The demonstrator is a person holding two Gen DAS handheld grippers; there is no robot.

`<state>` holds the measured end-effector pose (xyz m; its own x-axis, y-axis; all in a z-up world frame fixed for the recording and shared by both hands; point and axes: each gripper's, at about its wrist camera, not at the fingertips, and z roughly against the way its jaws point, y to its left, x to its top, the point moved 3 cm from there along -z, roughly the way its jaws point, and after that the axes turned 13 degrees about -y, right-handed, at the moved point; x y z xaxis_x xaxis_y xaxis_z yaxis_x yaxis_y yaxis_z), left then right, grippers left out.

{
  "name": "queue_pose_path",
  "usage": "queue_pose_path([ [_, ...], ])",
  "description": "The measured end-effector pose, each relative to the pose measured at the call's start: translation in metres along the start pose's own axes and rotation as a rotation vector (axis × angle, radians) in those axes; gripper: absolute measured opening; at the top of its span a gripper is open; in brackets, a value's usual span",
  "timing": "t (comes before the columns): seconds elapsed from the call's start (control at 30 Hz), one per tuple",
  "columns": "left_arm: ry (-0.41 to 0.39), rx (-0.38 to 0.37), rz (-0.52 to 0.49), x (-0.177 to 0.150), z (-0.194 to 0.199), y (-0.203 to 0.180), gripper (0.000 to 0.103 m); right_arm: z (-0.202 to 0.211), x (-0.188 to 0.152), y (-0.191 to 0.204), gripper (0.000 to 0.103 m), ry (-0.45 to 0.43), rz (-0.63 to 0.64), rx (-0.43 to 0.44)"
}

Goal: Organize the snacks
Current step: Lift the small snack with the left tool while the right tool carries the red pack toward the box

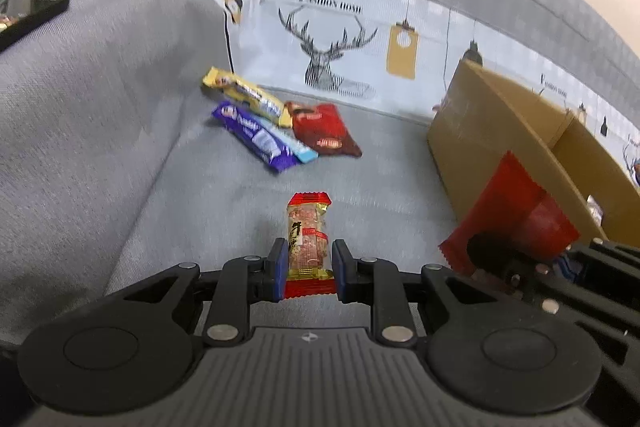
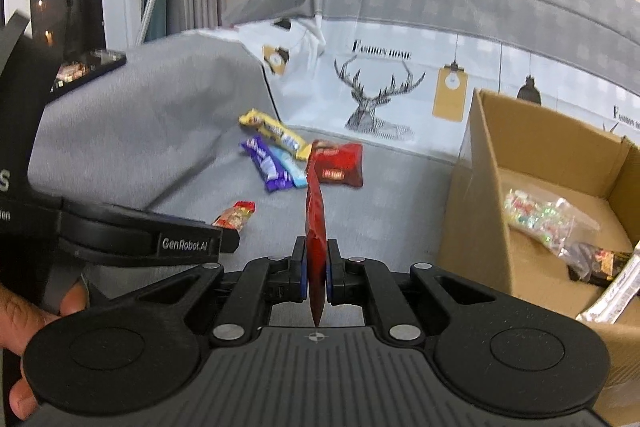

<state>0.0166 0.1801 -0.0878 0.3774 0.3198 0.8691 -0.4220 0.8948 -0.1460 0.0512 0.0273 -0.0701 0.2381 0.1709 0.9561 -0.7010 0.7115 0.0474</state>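
Observation:
My left gripper (image 1: 307,267) is shut on a small red-and-gold snack bar (image 1: 308,231), held above the grey sofa seat; the bar also shows in the right wrist view (image 2: 234,215). My right gripper (image 2: 316,269) is shut on a flat red packet (image 2: 315,211), seen edge-on; it shows in the left wrist view (image 1: 508,215) beside the cardboard box (image 1: 492,131). On the seat lie a yellow bar (image 1: 244,93), a purple bar (image 1: 252,135), a light blue bar (image 1: 298,147) and a red pouch (image 1: 324,129).
The open cardboard box (image 2: 480,195) stands at the right and holds a clear bag of candies (image 2: 540,215), a dark bar (image 2: 600,263) and a silver bar (image 2: 612,295). A dark tablet (image 1: 28,7) lies on the sofa arm at left. The printed backrest cover rises behind.

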Motion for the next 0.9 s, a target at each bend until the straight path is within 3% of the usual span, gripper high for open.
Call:
queue_pose_path([
  [0.43, -0.029, -0.035, 0.014, 0.007, 0.025, -0.004, 0.025, 0.012, 0.024, -0.017, 0.009, -0.107, -0.073, -0.014],
  [0.9, -0.041, -0.005, -0.073, 0.021, 0.046, -0.028, 0.025, 0.029, 0.043, -0.049, 0.009, -0.195, -0.145, -0.052],
])
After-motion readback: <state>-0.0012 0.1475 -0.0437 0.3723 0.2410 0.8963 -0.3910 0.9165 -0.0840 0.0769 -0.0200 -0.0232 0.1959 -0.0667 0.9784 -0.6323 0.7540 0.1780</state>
